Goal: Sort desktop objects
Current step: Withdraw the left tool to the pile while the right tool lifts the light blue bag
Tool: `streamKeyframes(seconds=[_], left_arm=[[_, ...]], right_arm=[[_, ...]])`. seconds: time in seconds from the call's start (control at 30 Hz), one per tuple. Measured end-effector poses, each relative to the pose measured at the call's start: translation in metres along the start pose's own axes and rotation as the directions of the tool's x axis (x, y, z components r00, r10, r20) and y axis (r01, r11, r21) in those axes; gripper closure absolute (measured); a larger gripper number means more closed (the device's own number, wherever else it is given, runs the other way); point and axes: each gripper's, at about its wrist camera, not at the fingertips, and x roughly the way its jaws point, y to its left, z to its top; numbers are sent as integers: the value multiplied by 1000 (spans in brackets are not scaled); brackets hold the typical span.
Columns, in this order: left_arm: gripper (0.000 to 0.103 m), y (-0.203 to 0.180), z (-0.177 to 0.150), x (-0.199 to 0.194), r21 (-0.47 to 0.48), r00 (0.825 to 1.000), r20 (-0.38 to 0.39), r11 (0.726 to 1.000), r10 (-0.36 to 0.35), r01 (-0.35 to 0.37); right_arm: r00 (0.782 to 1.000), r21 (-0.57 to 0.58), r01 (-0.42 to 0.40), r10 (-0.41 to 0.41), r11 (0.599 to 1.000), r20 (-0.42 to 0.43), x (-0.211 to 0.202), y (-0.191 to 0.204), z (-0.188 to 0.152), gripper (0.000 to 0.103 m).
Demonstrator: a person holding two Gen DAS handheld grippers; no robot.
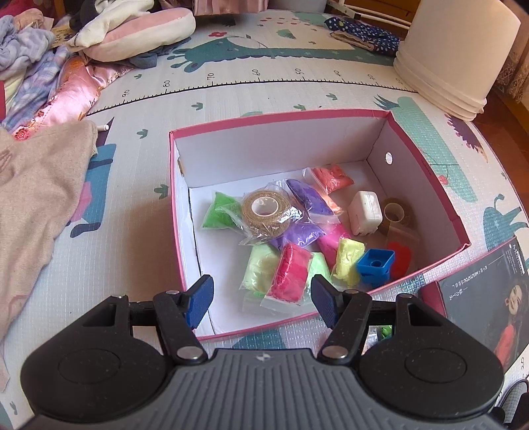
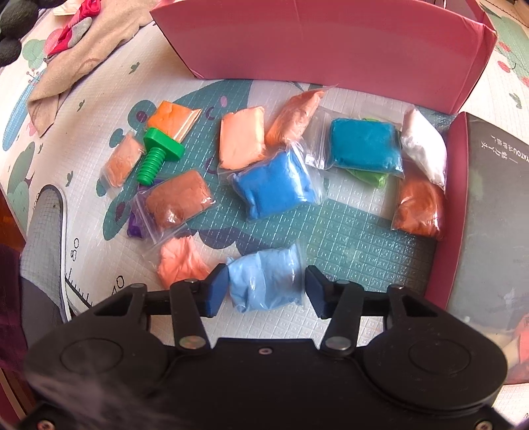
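Note:
In the left wrist view a pink-rimmed cardboard box [image 1: 429, 172] holds several clay bags, a bagged tape roll [image 1: 263, 211], a white charger [image 1: 364, 213] and a blue plastic nut [image 1: 377, 264]. My left gripper [image 1: 263, 302] is open and empty above the box's near edge, over a pink clay bag [image 1: 291, 274]. In the right wrist view several clay bags lie on the mat beside the box wall [image 2: 317, 43]. My right gripper [image 2: 264, 292] is open, its pads on either side of a light blue clay bag [image 2: 266, 281]. A green plastic bolt [image 2: 158, 153] lies at the left.
A white bucket [image 1: 456, 56] stands at the back right. Clothes and a cushion [image 1: 139, 29] pile at the left. A dark box lid [image 2: 492, 231] lies to the right of the bags. A beige cloth [image 1: 36, 185] lies left of the box.

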Motion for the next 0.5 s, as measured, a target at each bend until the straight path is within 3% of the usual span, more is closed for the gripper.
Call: streamKeyframes(seconds=[0.23,0.5], left_arm=[[39,-6,-15,-35,45,994,-19,993,-105,106],[39,-16,-36,-79,137,994,-36,985,-100,104]], right_arm=[[999,-13,4,-3,1000,38,-22,0,6,53],[996,-44,25,-21,999,91,-55,4,17,53]])
